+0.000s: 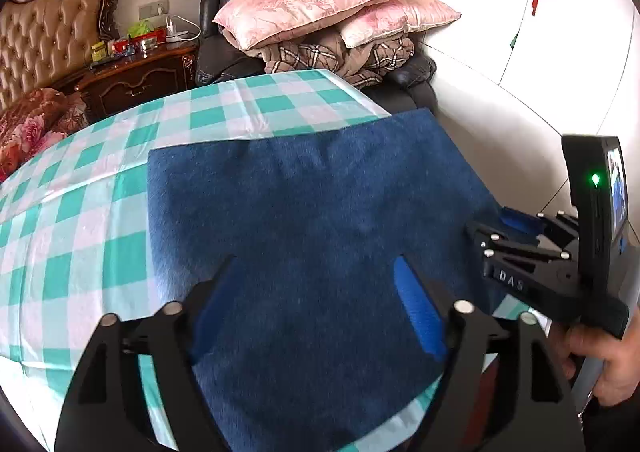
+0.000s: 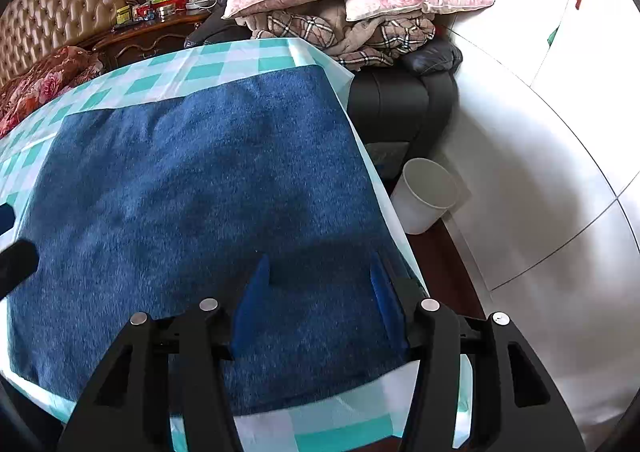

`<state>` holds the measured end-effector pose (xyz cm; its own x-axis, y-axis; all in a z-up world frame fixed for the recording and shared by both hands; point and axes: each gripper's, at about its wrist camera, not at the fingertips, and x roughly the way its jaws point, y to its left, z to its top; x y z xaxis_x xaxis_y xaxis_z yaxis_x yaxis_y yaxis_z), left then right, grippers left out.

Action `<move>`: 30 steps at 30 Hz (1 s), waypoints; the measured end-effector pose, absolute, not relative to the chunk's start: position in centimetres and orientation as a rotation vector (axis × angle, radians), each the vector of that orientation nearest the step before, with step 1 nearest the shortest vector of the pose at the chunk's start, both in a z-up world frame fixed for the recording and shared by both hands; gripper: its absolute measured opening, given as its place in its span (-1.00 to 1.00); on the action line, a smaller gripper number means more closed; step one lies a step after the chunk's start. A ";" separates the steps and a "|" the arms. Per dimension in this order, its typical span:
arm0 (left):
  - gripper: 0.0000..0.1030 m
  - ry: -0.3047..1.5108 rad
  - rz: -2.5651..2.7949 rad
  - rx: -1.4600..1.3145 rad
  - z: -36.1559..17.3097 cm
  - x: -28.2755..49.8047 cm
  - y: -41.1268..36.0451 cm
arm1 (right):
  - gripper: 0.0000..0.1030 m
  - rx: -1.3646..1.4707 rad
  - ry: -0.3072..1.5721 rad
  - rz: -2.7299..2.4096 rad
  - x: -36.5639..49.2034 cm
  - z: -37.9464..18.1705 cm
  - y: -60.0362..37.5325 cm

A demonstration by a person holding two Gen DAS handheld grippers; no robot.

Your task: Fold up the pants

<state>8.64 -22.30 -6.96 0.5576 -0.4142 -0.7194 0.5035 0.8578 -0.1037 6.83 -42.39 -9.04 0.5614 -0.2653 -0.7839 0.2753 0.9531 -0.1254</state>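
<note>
I had the blue pants (image 1: 320, 220) lying as one flat folded rectangle on the checked counter (image 1: 80, 232), both the left tool (image 1: 316, 300) and right tool (image 2: 316, 292) released above it, so I judged further folds might remain.

My left gripper (image 1: 316, 308) and right gripper (image 2: 316, 292) are black frames, each with 2 blue ribbed fingers (image 1: 420, 316). Behind the fingers sit 4 silver pins; the right one reads "DAS" beside a green light.

Tufted headboard (image 1: 44, 36), wooden nightstand (image 1: 136, 80), dark armchair (image 1: 224, 12), white wardrobe (image 1: 520, 12).
</note>
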 end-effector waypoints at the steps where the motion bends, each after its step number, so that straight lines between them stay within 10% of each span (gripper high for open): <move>1: 0.83 0.812 -0.540 0.135 -7.0 8.1 -22.3 | -0.02 0.004 0.922 -0.320 6.8 -9.1 -42.3; 30: 0.96 0.800 -0.534 0.110 -1.5 2.7 -20.8 | 0.29 0.059 0.784 -0.450 -3.9 -0.5 -39.6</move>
<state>2.66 -20.76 -1.53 0.5721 -0.4142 -0.7079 0.4953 0.8624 -0.1044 -3.92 -39.64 -0.47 0.6186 -0.3693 -0.6935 0.4123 0.9039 -0.1137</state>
